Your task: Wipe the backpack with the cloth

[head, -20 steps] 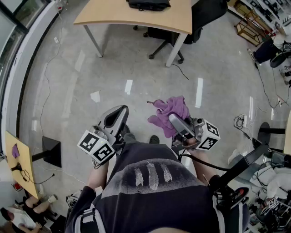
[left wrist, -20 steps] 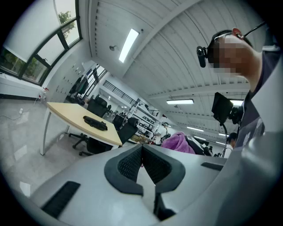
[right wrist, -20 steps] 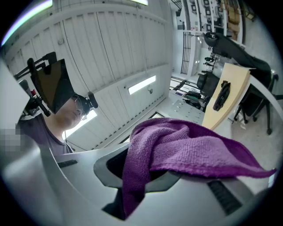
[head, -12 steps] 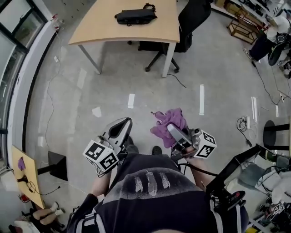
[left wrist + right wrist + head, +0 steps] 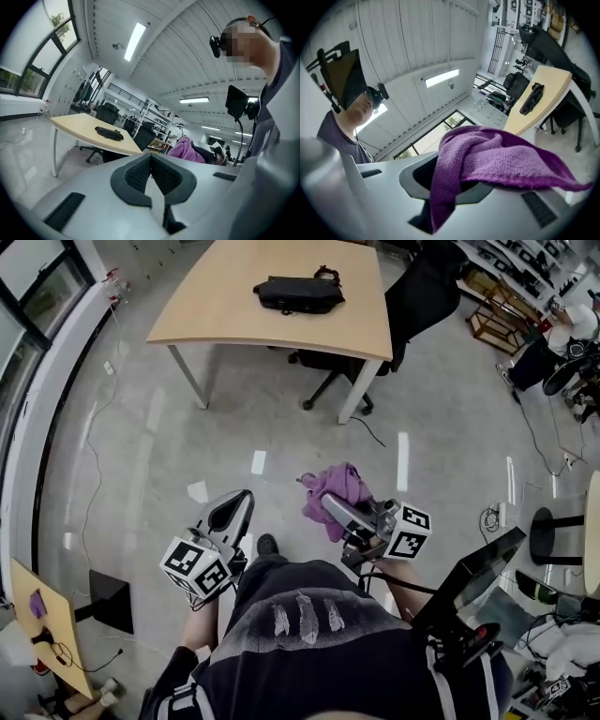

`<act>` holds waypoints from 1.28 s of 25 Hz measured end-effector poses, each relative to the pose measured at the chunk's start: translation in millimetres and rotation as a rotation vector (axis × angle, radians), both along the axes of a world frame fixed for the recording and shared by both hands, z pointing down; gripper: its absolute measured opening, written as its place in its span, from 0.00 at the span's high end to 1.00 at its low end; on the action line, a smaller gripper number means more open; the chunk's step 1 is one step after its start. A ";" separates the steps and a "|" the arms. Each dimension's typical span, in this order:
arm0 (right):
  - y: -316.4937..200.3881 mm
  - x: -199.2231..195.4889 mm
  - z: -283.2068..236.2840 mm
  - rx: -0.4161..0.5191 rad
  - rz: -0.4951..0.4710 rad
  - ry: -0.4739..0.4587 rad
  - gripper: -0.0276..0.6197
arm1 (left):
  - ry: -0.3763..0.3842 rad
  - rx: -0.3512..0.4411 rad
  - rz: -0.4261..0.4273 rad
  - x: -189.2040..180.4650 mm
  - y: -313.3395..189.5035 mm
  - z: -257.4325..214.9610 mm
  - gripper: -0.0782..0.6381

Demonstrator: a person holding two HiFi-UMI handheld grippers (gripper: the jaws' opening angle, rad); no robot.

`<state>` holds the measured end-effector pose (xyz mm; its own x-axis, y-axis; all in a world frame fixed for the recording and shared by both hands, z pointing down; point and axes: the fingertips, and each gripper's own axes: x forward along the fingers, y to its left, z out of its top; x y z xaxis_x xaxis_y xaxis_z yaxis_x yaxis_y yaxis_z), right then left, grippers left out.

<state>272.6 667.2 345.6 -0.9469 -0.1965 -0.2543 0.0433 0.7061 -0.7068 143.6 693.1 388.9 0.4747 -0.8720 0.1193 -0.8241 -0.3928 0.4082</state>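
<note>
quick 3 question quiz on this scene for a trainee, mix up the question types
1. True or false: the backpack hangs from the left gripper.
2. What does the right gripper hold? A: nothing. B: a purple cloth. C: the backpack.
3. Fill in: the left gripper's jaws are ____, with nothing between them.

Key
1. False: it lies on the table, well away from both grippers.
2. B: the cloth is clamped in its jaws and drapes over them.
3. shut

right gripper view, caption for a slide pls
Right tongs shut on a purple cloth, black backpack lying on the distant table.
</note>
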 end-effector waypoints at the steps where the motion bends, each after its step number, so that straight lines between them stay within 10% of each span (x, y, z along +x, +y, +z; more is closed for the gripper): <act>1: -8.3 -17.4 -2.7 0.007 -0.009 0.014 0.86 | -0.002 0.005 0.007 -16.1 -8.2 -1.6 0.88; 8: -79.8 -72.1 0.7 0.022 0.040 0.141 0.86 | -0.010 0.024 0.046 -82.8 -80.6 -4.7 0.88; 16: -244.6 -61.0 47.5 0.076 0.119 0.414 0.86 | -0.019 -0.065 0.077 -73.0 -221.7 6.9 0.88; 23: -381.0 -47.0 57.4 0.054 0.058 0.467 0.86 | -0.084 -0.067 0.053 -62.7 -361.6 -14.6 0.88; 32: -531.8 -82.7 74.4 0.167 0.168 0.663 0.86 | -0.118 -0.086 0.068 -119.7 -497.5 9.6 0.88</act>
<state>189.9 135.3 420.0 -0.8730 -0.3620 0.3268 -0.4782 0.7670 -0.4279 23.9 195.6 398.5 0.5107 -0.8225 0.2504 -0.8409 -0.4172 0.3446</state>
